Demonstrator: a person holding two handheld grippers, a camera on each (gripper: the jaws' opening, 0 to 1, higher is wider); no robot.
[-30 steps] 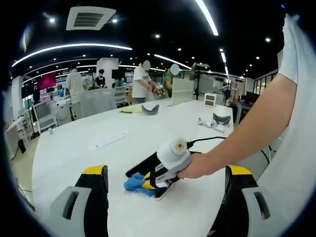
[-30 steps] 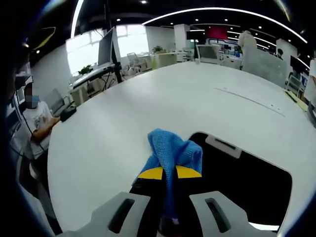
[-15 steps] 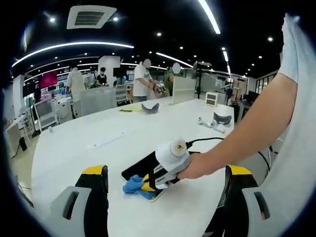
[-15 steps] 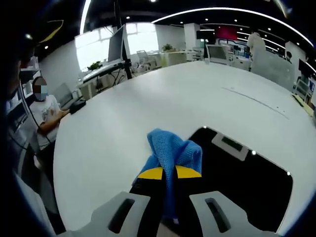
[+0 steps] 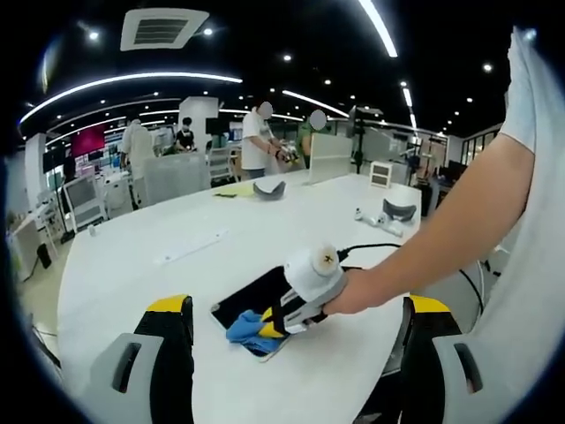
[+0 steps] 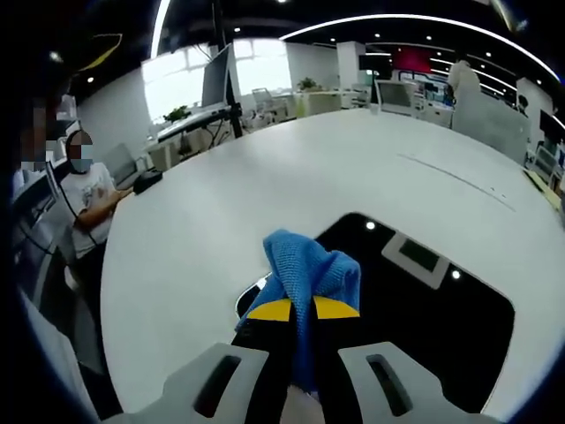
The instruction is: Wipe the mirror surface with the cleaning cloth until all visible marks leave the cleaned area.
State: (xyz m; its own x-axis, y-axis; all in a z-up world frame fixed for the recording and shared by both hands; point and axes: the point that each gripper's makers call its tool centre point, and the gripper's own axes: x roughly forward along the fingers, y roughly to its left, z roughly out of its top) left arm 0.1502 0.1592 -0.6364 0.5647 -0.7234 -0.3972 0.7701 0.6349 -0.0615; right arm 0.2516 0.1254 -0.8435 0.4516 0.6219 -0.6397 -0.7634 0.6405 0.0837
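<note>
A dark rectangular mirror [image 6: 424, 309] lies flat on the white table [image 6: 265, 185], reflecting ceiling lights. My right gripper [image 6: 303, 311] is shut on a blue cleaning cloth [image 6: 309, 265], which is bunched over the mirror's near corner. In the left gripper view a hand holds that right gripper [image 5: 265, 322], pressing the cloth [image 5: 244, 328] onto the mirror [image 5: 252, 296]. My left gripper [image 5: 297, 309] hangs back above the table's edge. Its jaws stand wide open with nothing between them.
Two grey curved objects [image 5: 269, 189] [image 5: 395, 210] and small white items [image 5: 366, 216] lie further along the table. A black cable [image 5: 371, 248] trails from the right gripper. A person's arm [image 5: 459, 221] crosses from the right. People stand in the background, and one sits beside the table [image 6: 84, 190].
The right gripper has slid the cloth from the table beside the mirror onto the mirror's near corner. The left gripper's jaws stay open.
</note>
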